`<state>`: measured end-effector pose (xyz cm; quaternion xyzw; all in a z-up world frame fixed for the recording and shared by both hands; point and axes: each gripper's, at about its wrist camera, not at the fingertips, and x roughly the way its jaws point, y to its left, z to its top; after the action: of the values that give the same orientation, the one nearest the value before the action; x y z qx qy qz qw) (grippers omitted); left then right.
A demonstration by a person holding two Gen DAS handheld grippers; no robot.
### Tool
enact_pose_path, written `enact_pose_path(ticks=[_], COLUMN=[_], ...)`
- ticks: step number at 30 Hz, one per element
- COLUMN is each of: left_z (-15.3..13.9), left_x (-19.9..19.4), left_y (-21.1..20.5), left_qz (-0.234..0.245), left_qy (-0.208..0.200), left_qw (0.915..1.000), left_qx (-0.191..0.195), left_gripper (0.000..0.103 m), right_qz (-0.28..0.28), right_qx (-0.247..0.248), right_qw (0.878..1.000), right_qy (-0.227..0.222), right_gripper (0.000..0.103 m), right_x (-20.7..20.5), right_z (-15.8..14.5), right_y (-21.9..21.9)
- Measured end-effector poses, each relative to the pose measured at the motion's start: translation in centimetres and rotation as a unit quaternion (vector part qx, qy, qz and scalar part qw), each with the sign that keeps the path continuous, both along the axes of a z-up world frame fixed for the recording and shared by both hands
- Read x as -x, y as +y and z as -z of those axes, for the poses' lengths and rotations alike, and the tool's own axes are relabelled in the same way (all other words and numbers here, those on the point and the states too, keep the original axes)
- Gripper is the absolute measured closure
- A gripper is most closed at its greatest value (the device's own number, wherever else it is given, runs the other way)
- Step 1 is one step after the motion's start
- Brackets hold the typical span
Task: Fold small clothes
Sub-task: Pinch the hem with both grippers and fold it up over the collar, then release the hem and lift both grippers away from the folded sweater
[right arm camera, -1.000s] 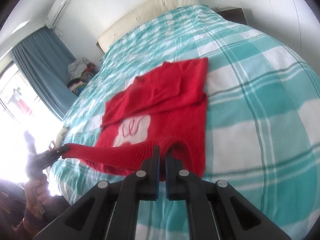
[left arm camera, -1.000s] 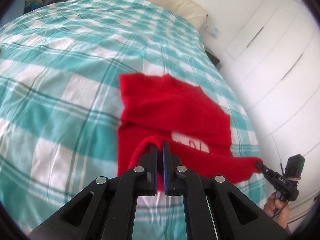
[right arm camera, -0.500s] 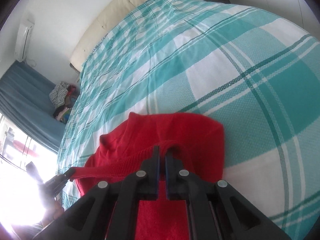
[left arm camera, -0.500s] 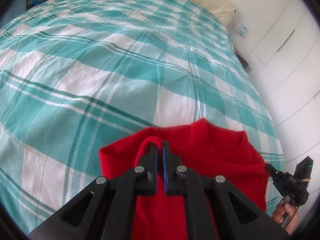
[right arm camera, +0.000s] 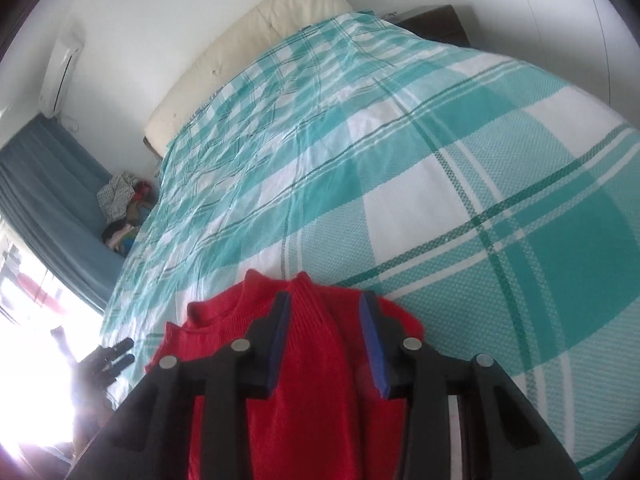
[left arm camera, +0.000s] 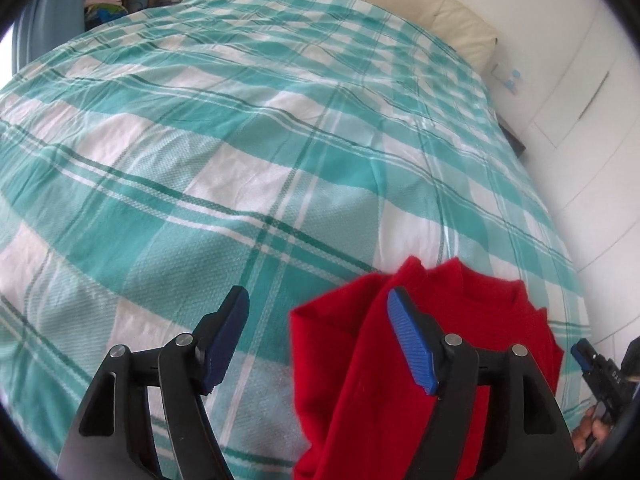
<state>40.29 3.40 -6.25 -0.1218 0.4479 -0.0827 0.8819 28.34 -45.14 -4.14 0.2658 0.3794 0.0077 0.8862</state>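
My left gripper [left arm camera: 316, 340] and right gripper [right arm camera: 326, 340] have both just been opening and now stand apart, gripping nothing, above the red sweater [left arm camera: 360, 380] lying folded on the teal checked bedspread [left arm camera: 240, 160].

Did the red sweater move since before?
Yes. The red sweater was folded forward, toward the cream headboard; its white patch is now hidden. Both grippers' jaws have just been opening, releasing it.
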Motion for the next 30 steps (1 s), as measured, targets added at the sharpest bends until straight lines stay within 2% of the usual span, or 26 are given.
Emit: enact_pose_path(ticks=[5,10,13,16,20,26,30], left_z=[-0.4,1.4,2.6,4.5,7.5,7.8,8.1], left_x=[8.7,18.2,21.5,22.8,23.0,22.5,22.4], left_y=[-0.3,-2.1,-3.9,-5.1,-5.1,-4.9,-5.0], left_qz=[0.054,0.082,0.079,0.074,0.071,0.065,0.064], left_qy=[-0.019,-0.035,-0.058,-0.066,-0.055,-0.054,-0.049], left_qw=[0.9979,0.9940,0.9908,0.9892,0.9884,0.9900,0.9902], left_qx=[-0.030,-0.064,-0.093,-0.108,-0.123,-0.113,-0.115], left_gripper=[0.012,0.011,0.008,0.007,0.007,0.003,0.002], right_qz=[-0.055,-0.067,-0.066,-0.050,-0.044,-0.052,-0.053], right_qx=[0.104,0.145,0.168,0.195,0.204,0.218,0.216], right_qw=[0.993,0.987,0.983,0.979,0.978,0.974,0.975], right_qy=[0.004,0.034,0.021,0.000,0.006,0.017,0.015], right_gripper=[0.053,0.045,0.044,0.036,0.036,0.027,0.026], right_x=[7.3,16.0,19.8,21.9,21.8,20.9,20.9], right_z=[0.2,2.5,3.2,4.1,5.4,6.5,6.6], right_y=[3.8,6.7,8.2,9.0,8.7,9.3,9.3])
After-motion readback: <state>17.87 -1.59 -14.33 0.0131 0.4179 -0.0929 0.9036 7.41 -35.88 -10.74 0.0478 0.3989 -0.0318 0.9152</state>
